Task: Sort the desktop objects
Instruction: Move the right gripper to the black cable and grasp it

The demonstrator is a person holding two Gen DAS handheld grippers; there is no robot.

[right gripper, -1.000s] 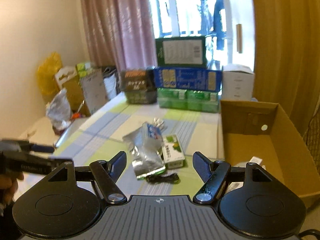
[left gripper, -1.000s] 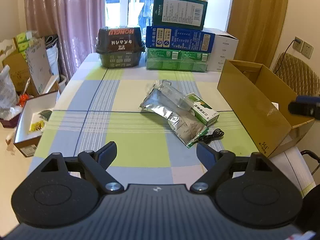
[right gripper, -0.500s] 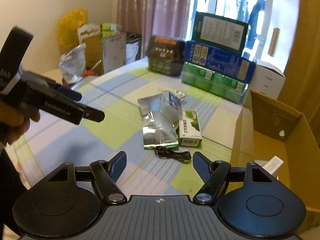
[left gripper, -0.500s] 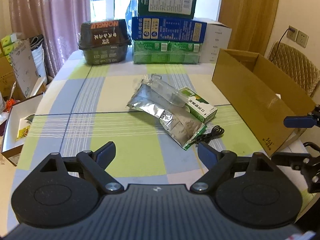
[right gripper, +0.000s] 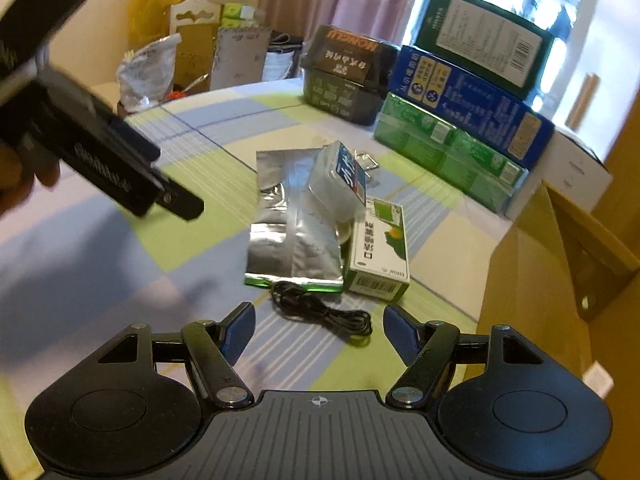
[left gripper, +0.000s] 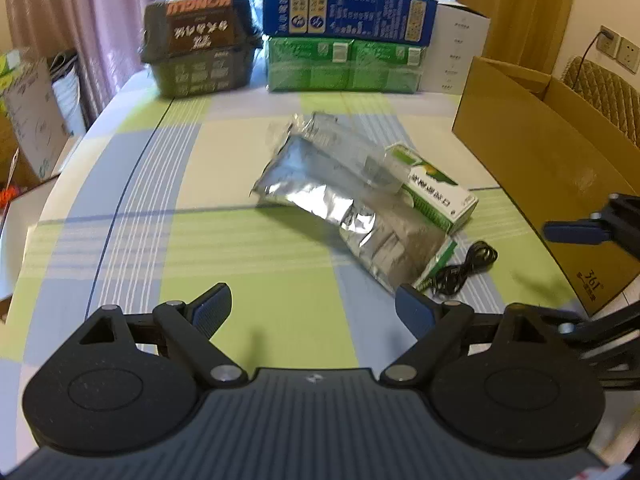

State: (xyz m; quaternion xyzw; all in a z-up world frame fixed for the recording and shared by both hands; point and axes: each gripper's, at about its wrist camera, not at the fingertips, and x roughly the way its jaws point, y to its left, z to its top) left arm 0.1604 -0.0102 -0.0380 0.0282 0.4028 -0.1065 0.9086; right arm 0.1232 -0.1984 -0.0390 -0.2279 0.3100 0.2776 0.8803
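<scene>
A small pile lies mid-table: a silver foil pouch (left gripper: 320, 192) (right gripper: 288, 232), a clear plastic box with a blue label (right gripper: 340, 184) resting on it, a green-and-white carton (left gripper: 436, 196) (right gripper: 380, 252) and a coiled black cable (left gripper: 464, 268) (right gripper: 320, 312). An open cardboard box (left gripper: 540, 160) (right gripper: 528, 280) stands at the table's right edge. My left gripper (left gripper: 312, 304) is open and empty, short of the pile. My right gripper (right gripper: 319, 320) is open and empty, with the cable just beyond its fingertips. Each gripper shows in the other's view.
Stacked at the far end are a blue box (left gripper: 344, 20), green packs (left gripper: 344, 64), a dark box (left gripper: 196, 44) and a white box (left gripper: 456, 52). Bags and cartons (right gripper: 152, 68) crowd the floor on the left. A padded chair (left gripper: 608, 92) stands behind the cardboard box.
Both grippers have come lower and closer to the pile and stayed open. The right one has swung left and down toward the cable.
</scene>
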